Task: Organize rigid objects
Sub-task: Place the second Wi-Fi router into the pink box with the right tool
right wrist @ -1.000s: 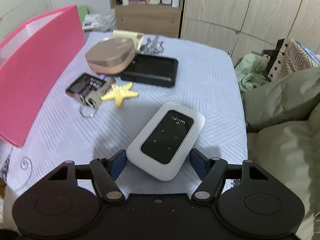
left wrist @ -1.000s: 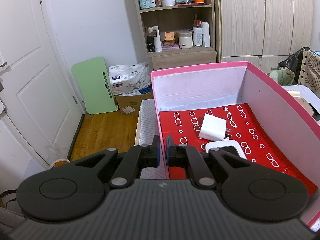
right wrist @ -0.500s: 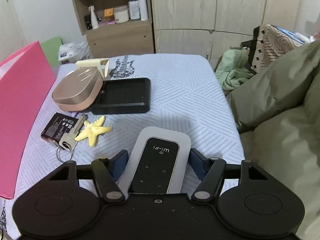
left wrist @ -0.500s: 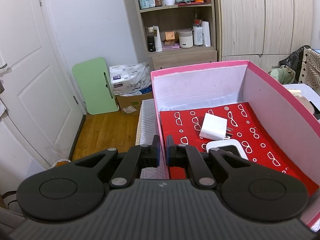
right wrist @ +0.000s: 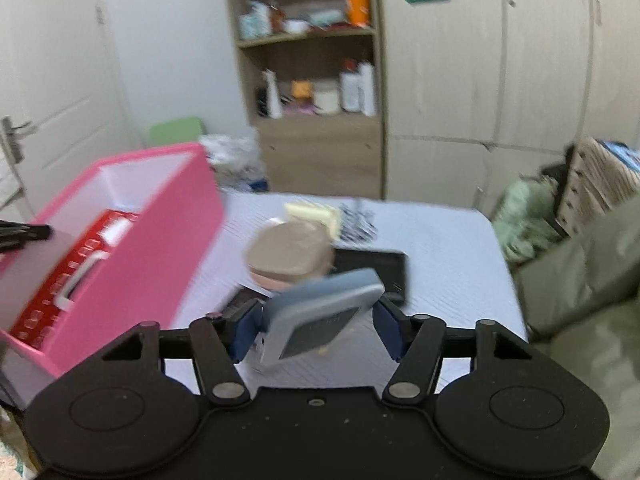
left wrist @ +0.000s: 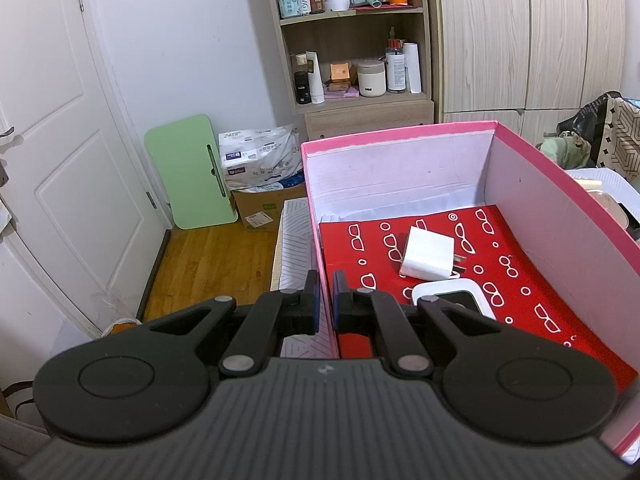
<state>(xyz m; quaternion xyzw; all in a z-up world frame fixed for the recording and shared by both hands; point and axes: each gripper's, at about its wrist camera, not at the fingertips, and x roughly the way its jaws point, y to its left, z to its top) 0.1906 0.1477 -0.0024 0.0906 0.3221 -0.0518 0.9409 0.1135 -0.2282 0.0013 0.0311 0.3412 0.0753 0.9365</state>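
Right claw (right wrist: 318, 320): jaws closing on the Wi-Fi router (right wrist: 320, 314), which sits tilted between the pads, lifted clear of the bed (right wrist: 440, 248).
Left claw (left wrist: 326, 300): narrow, pinched onto the near-left wall of the pink box (left wrist: 400, 138).
Box contents: white charger (left wrist: 428, 254) on the red liner; a second white device (left wrist: 448, 294) at 6 o'clock of it, partly hidden by the claw.
Beyond router, 12 o'clock: tan case (right wrist: 290, 254), black tray (right wrist: 372, 264); view blurred.
Box from right claw: 9 o'clock.
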